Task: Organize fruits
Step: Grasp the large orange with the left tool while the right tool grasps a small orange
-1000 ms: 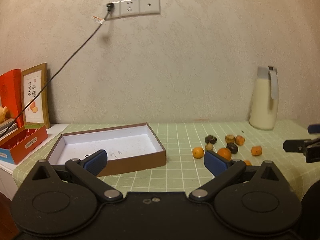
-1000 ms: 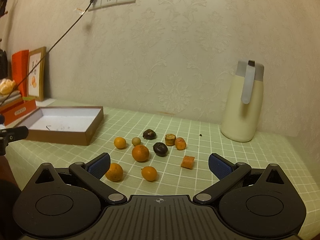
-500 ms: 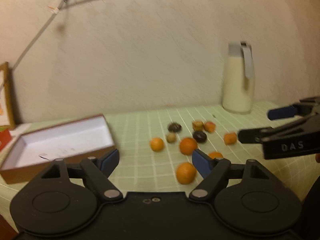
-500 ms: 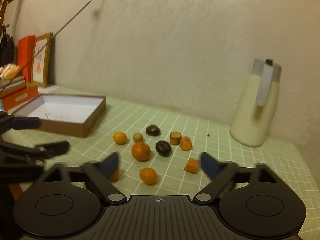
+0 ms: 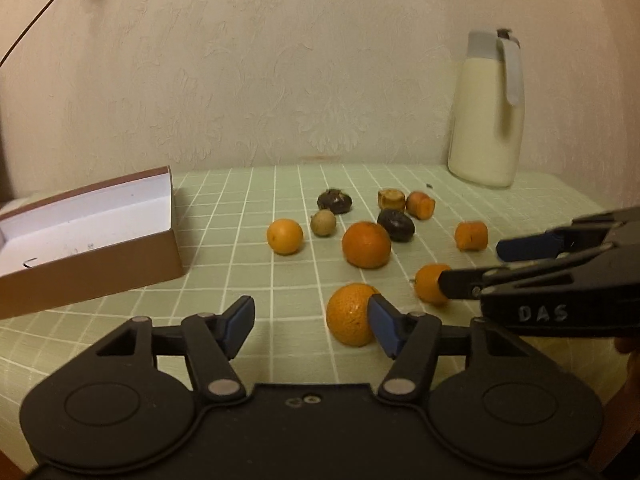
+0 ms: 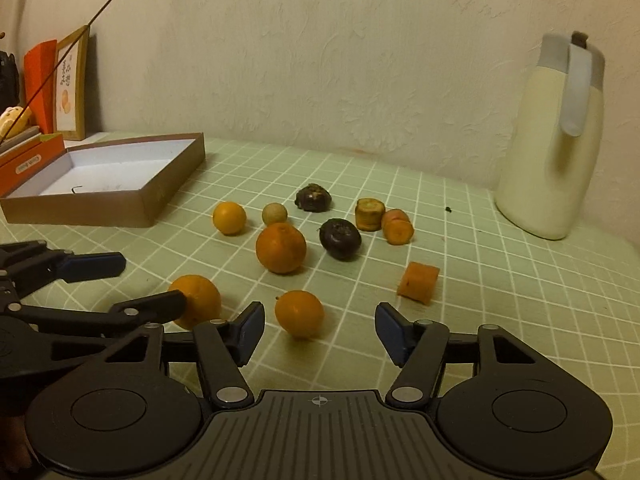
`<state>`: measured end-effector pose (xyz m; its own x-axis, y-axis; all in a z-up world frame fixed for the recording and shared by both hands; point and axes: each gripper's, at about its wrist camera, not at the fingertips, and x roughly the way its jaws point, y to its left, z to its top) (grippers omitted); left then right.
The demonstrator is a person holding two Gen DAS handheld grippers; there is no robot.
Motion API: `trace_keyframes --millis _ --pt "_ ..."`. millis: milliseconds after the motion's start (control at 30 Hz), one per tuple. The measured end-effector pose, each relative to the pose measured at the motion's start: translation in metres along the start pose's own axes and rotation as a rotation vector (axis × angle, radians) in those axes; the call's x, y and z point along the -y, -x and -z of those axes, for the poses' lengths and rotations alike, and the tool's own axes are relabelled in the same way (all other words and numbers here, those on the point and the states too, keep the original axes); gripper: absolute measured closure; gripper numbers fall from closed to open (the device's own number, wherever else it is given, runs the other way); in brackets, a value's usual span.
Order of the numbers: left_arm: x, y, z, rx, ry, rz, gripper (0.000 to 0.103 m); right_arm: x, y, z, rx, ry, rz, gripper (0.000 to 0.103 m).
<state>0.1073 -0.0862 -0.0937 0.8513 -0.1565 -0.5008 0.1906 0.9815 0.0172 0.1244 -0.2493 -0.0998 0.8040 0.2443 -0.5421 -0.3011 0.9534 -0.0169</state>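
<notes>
Both grippers, left (image 5: pixel 311 326) and right (image 6: pixel 319 330), are being held apart (empty), each being lined up on an orange (image 5: pixel 352 314) at 12 o'clock for boxing (image 6: pixel 160 190).

A pale green cloth with a white grid covers the table (image 6: pixel 500 280). The box (image 6: pixel 152 200) at left is brown outside, white inside. Oranges (image 6: pixel 281 248) in the middle are bright orange; the carrot chunk (image 6: pixel 418 282) is a deeper orange. Two dark fruits (image 6: pixel 340 238) look brown-black, and a small round fruit (image 6: pixel 274 213) is tan. The jug (image 6: pixel 548 152) at right is cream with a grey lid and handle. The wall (image 5: pixel 280 60) is beige with an embossed floral pattern. Each black hand-held gripper (image 6: pixel 320 330) has blue fingertips (image 6: pixel 252 328).
</notes>
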Motion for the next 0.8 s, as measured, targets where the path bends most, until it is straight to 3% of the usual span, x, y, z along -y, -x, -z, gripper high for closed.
trace_keyframes --millis 133,200,400,667,800 --pt "0.001 -0.007 -0.003 0.012 0.004 0.017 0.049 0.002 -0.015 -0.002 -0.027 -0.019 -0.011 0.056" --pt "0.002 -0.007 -0.003 0.011 0.02 0.036 0.053 0.004 -0.019 -0.002 -0.036 -0.033 -0.01 0.057" --pt "0.003 -0.012 -0.001 0.003 0.041 0.09 0.053 0.015 -0.017 0.0 -0.049 -0.087 -0.04 0.057" --pt "-0.003 -0.029 -0.002 -0.012 0.139 0.158 0.053 0.033 -0.018 -0.001 -0.051 -0.192 -0.091 0.057" --pt "-0.006 -0.035 -0.003 -0.021 0.178 0.204 0.062 0.04 -0.02 -0.001 -0.052 -0.231 -0.118 0.057"
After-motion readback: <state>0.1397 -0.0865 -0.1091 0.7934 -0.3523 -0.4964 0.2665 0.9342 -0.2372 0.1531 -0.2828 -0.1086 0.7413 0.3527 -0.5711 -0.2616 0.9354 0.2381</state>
